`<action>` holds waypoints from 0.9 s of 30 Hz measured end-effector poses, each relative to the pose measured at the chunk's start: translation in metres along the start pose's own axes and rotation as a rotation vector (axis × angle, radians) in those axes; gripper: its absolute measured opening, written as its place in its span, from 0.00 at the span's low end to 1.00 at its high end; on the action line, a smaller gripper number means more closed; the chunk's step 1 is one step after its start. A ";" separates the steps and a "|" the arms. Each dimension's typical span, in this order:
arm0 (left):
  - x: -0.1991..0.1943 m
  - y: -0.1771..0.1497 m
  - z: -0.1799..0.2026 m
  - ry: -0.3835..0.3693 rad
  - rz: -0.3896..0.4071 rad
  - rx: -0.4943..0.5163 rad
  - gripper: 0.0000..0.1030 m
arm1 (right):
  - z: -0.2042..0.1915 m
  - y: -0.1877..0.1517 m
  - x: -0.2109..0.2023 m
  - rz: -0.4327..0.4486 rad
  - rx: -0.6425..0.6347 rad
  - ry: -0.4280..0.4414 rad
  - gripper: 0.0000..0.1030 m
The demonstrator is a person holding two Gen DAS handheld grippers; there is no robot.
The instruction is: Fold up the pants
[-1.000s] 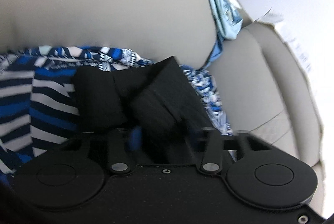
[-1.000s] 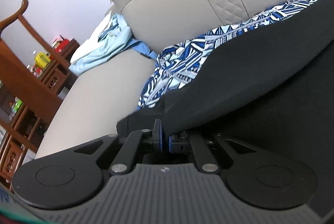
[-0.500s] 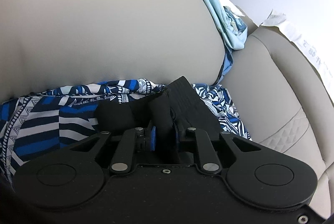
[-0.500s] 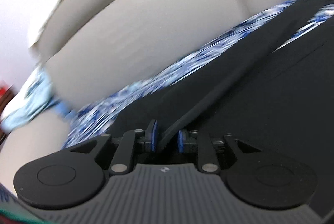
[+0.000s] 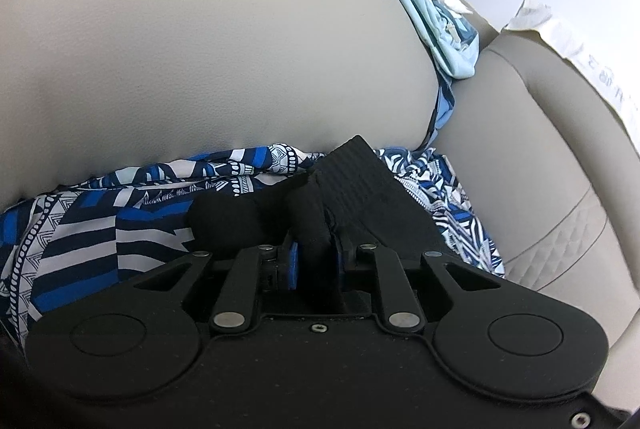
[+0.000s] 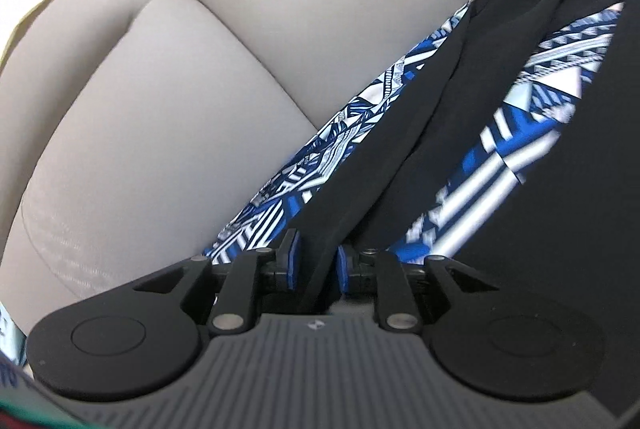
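The black pants (image 5: 372, 197) lie on a blue-and-white patterned cloth (image 5: 100, 225) on a beige sofa. My left gripper (image 5: 314, 257) is shut on a bunched fold of the pants near the ribbed waistband, which sticks up ahead of the fingers. In the right wrist view, my right gripper (image 6: 314, 261) has a narrow fold of the black pants (image 6: 440, 117) between its blue pads (image 6: 290, 261). The pads stand slightly apart around the fabric. The fold stretches away up to the right.
The beige sofa cushion (image 5: 200, 49) curves above the cloth, with its backrest (image 5: 540, 149) to the right. A light blue garment (image 5: 436, 17) is tucked in the gap. The patterned cloth (image 6: 500, 133) runs under the pants; beige cushions (image 6: 160, 109) fill the left.
My left gripper closed on the bunched pants and drew back slightly. My right gripper swung right along the sofa, and its jaws opened a little around the fold.
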State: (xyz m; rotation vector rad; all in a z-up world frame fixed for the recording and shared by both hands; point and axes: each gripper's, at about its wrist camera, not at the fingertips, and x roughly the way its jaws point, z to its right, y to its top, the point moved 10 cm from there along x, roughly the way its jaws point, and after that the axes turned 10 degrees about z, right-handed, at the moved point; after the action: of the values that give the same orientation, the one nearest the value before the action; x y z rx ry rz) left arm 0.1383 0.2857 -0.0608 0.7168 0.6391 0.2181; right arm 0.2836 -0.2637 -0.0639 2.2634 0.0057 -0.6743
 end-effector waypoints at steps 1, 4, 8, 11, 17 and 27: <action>0.000 0.000 0.001 0.002 0.003 0.005 0.15 | 0.000 0.005 0.007 -0.004 0.001 0.001 0.37; 0.000 0.001 0.002 0.002 0.010 0.021 0.15 | 0.003 0.017 0.027 -0.008 -0.030 -0.043 0.36; 0.000 0.001 0.002 0.000 0.010 0.026 0.15 | 0.009 0.029 0.040 -0.009 -0.062 -0.093 0.05; -0.001 0.003 0.002 -0.012 0.004 0.033 0.15 | 0.010 0.040 0.021 0.052 -0.154 -0.126 0.05; -0.014 0.009 -0.007 -0.049 0.002 0.016 0.15 | 0.037 0.052 -0.059 0.134 -0.250 -0.110 0.05; -0.027 0.009 -0.031 0.010 0.031 0.132 0.15 | 0.121 -0.009 -0.183 0.129 -0.368 -0.141 0.05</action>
State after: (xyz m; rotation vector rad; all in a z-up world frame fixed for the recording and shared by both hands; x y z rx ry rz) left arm 0.0984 0.2989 -0.0599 0.8530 0.6566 0.2091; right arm 0.0682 -0.3028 -0.0530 1.8445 -0.0784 -0.6995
